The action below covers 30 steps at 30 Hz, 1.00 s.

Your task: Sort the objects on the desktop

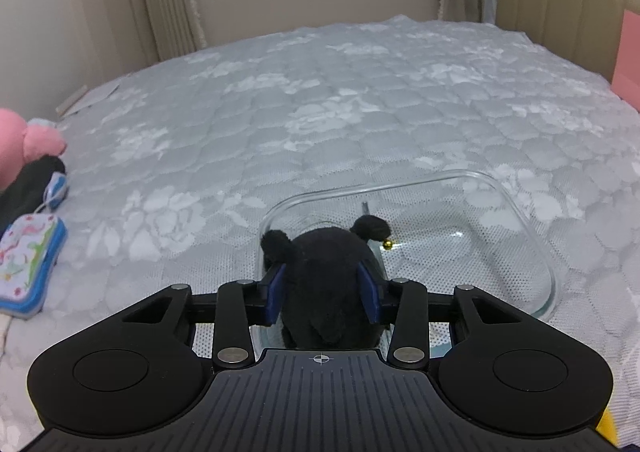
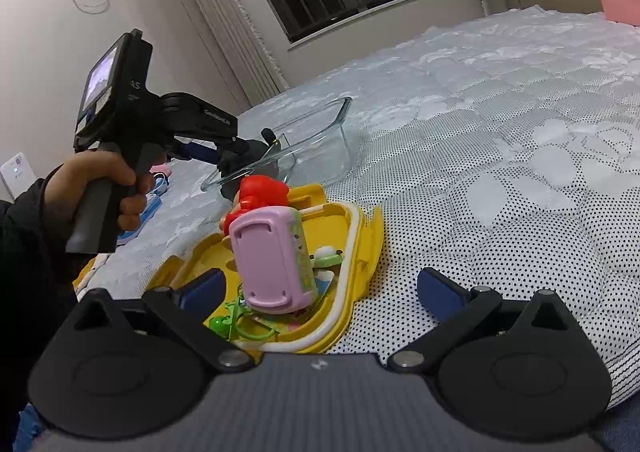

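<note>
My left gripper (image 1: 325,294) is shut on a black plush toy (image 1: 328,272) with a small gold bell, held over the near rim of a clear glass dish (image 1: 532,236) on the bed. In the right wrist view the same gripper (image 2: 240,155) holds the black plush (image 2: 256,151) at the dish (image 2: 320,123). My right gripper (image 2: 320,288) is open above a yellow tray (image 2: 360,248). The tray holds a pink toy (image 2: 272,260), a red-haired doll (image 2: 260,191) and green plastic pieces (image 2: 240,320).
A quilted pale bedspread (image 1: 360,111) covers the bed. At the left lie a pink plush (image 1: 24,139), a black item (image 1: 28,187) and a blue-edged patterned pouch (image 1: 28,264). A beige headboard (image 1: 560,11) and pink box (image 1: 630,59) stand at the right.
</note>
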Available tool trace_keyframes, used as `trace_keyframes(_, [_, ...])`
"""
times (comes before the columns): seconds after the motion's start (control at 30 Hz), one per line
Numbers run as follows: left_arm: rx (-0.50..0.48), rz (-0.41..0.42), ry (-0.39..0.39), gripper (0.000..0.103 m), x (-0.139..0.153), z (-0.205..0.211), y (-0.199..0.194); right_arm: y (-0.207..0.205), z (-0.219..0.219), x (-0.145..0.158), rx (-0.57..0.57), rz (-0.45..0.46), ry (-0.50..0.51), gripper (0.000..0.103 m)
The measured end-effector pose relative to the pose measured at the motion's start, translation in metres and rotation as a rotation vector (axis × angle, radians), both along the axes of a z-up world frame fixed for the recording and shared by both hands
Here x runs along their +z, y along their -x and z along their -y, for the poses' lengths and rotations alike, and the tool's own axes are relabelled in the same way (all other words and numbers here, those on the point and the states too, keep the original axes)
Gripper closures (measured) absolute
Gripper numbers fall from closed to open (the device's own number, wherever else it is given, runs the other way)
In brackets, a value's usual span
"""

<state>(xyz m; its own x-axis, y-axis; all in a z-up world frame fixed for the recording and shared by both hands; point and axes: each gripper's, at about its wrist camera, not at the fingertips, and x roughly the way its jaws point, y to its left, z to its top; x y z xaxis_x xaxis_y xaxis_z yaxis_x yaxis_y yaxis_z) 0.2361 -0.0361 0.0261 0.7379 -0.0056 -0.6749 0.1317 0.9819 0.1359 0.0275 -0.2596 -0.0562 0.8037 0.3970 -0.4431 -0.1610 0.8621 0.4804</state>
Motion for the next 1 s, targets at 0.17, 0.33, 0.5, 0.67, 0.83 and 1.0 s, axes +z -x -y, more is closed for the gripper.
trace_keyframes(0.17, [-0.018,0.020,0.025,0.059,0.003,-0.005,0.010,0.002,0.000,0.004,-0.006,0.002,0.013,0.001])
trace_keyframes(0.33, [-0.027,0.025,0.047,0.056,0.002,-0.015,0.023,0.002,-0.003,0.023,-0.051,0.049,0.070,0.001])
trace_keyframes(0.5, [-0.030,0.022,0.085,0.048,0.005,-0.026,0.032,0.000,-0.021,0.042,-0.079,0.119,0.223,0.007])
trace_keyframes(0.67, [-0.017,0.045,0.156,0.024,0.011,-0.040,0.040,-0.017,-0.034,0.061,-0.074,0.141,0.324,0.023])
trace_keyframes(0.83, [-0.039,0.067,0.207,0.020,0.001,-0.059,0.052,-0.036,-0.049,0.072,-0.039,0.129,0.455,0.038])
trace_keyframes(1.0, [-0.073,0.056,0.207,0.008,0.005,-0.079,0.059,-0.062,-0.066,0.079,-0.030,0.154,0.486,0.038])
